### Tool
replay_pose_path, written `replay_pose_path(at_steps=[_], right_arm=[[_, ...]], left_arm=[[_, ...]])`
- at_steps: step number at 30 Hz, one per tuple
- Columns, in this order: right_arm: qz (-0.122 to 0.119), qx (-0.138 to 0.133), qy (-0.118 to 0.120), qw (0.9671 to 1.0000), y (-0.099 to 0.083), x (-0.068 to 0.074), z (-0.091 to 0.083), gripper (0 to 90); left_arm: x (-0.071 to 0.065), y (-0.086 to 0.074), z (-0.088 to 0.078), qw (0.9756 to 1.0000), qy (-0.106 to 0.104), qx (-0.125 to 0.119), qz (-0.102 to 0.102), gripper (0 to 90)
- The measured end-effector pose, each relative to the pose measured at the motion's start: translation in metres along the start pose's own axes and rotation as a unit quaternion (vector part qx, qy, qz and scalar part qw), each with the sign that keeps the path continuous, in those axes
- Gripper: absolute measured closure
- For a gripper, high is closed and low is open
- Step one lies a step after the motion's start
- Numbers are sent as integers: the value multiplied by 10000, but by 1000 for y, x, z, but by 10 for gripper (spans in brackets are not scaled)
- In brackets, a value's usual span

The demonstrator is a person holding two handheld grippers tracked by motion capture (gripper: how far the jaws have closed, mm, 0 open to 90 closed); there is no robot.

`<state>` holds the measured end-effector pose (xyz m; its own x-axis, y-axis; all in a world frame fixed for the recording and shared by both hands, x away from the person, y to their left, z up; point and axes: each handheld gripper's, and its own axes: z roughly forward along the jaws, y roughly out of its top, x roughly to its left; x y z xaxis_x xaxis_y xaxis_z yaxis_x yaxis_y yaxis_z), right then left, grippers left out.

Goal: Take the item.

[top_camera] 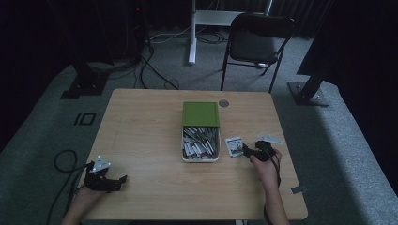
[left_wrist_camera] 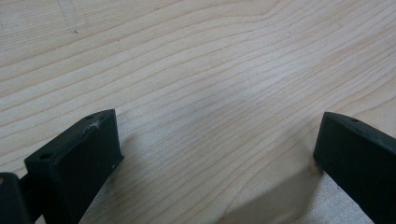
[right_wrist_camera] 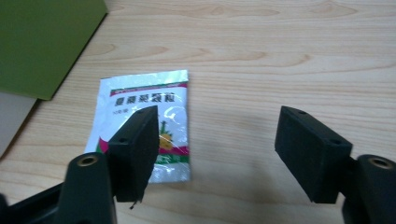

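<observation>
High view: fixed above the near edge, looking forward and down across the whole wooden surface [top_camera: 141, 122], far enough back to take in the floor and a chair [top_camera: 256, 40] beyond. Left gripper view: riding low, close to the wood, aimed between two spread black fingers [left_wrist_camera: 79, 158] at bare grain. Right gripper view: equally close, tilted down past its own fingers [right_wrist_camera: 135, 149] at a sachet [right_wrist_camera: 144, 98] and a green lid corner [right_wrist_camera: 42, 42]. Shared with the high view: sachet, lid, grain.
</observation>
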<state>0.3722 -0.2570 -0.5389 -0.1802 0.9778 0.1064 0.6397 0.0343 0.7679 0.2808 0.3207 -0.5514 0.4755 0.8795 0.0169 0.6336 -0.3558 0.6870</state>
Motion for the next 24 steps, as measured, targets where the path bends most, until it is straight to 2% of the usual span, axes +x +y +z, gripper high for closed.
replay_pose_path(at_steps=[6,12,17,24], right_arm=[[112,-14,-97,9999,-6,-10,-7,258],[268,-26,-229,9994,-13,-22,-15,182],[188,69,-352,9992,-20,-29,-20,180],[241,113,-486,9985,-30,-36,-29,161]], left_arm=[[0,0,0,10000,0,0,0,14],[0,0,0,10000,0,0,0,14],[0,0,0,10000,0,7,9,14],[0,0,0,10000,2,1,-2,14]])
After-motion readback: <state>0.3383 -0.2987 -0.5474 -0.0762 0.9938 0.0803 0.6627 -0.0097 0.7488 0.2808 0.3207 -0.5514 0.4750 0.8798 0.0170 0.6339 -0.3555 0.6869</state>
